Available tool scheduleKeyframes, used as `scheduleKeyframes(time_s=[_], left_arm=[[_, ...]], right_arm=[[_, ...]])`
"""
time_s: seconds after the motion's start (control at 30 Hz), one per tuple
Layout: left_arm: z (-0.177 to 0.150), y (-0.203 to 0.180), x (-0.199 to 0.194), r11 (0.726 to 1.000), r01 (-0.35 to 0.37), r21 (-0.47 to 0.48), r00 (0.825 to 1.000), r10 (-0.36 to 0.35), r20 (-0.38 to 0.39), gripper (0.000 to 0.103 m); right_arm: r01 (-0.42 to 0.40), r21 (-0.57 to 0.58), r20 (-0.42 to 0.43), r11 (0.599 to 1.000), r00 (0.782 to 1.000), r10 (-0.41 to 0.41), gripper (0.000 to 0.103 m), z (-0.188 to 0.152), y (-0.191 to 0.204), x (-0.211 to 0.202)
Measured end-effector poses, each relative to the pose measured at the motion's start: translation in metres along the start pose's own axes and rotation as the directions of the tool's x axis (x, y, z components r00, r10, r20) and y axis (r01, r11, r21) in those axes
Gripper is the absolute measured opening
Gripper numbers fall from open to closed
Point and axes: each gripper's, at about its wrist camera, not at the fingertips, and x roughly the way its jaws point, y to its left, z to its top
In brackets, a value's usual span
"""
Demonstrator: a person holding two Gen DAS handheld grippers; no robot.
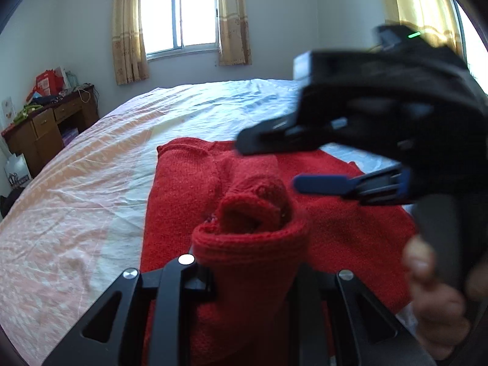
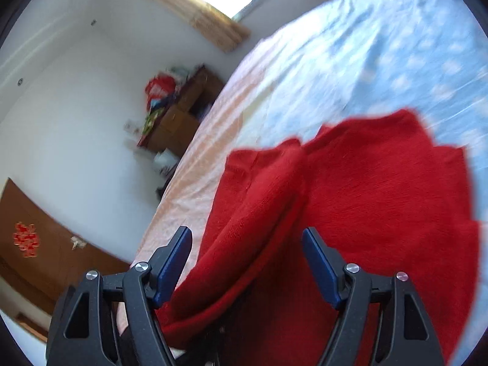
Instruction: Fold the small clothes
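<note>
- The bed (image 1: 91, 164) carries a red knitted sweater (image 1: 350, 228), its body lying flat on the sheet.
- Folding looks about midway: a sleeve (image 1: 250, 244) is lifted across the body, not yet laid down; later folds remain.
- The left gripper (image 1: 250, 277) pinches that sleeve's cuff between its fingers.
- The right gripper (image 2: 247, 259) is spread wide, holding nothing, with a sweater fold passing between its pads.

Both close over sweater (image 1: 350, 231) (right blurred)
</note>
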Motion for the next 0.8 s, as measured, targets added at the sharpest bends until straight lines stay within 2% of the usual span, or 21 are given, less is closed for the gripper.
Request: scheduleKeyframes(time_s=[0.07,0.1,0.13,0.2,0.33,0.5,0.7,0.8], left_arm=[[0.001,0.0,0.001,1.0,0.008,-0.007,1.0,-0.008,-0.002,0.023],[0.0,0.0,0.001,1.0,0.01,-0.006,1.0,-0.01,-0.005,0.023],[-0.001,-0.001,0.002,1.0,0.007,-0.006,1.0,-0.007,-0.014,0.023],[-0.001,-0.003,0.0,1.0,0.003,-0.004,1.0,-0.003,-0.015,0.023],[0.005,-0.011,-0.006,1.0,-0.004,-0.001,1.0,0.004,-0.004,0.023],[0.019,-0.029,-0.017,1.0,0.015,0.005,1.0,-0.015,0.019,0.023],[0.033,-0.073,-0.016,0.997,0.058,0.048,0.998,-0.06,0.027,0.023],[0.03,-0.102,-0.003,0.994,0.081,0.079,0.997,-0.08,-0.016,0.023]], right_arm=[[-0.008,0.015,-0.045,1.0,0.999,0.008,0.053,0.001,-0.003,0.017],[-0.002,0.017,-0.061,1.0,0.998,0.003,0.04,0.001,-0.003,0.024],[0.0,0.02,-0.066,1.0,0.998,0.002,0.033,0.001,-0.003,0.028],[0.017,-0.006,-0.05,1.0,0.999,-0.018,0.028,0.002,0.0,0.027],[0.076,-0.136,-0.008,0.988,0.997,-0.078,0.024,0.004,0.023,0.012],[0.102,-0.24,0.029,0.965,0.995,-0.098,0.024,0.015,0.037,-0.02],[0.143,-0.272,0.055,0.952,0.99,-0.133,0.024,0.028,0.022,-0.057],[0.183,-0.256,0.048,0.949,0.983,-0.176,0.024,0.028,-0.001,-0.07]])
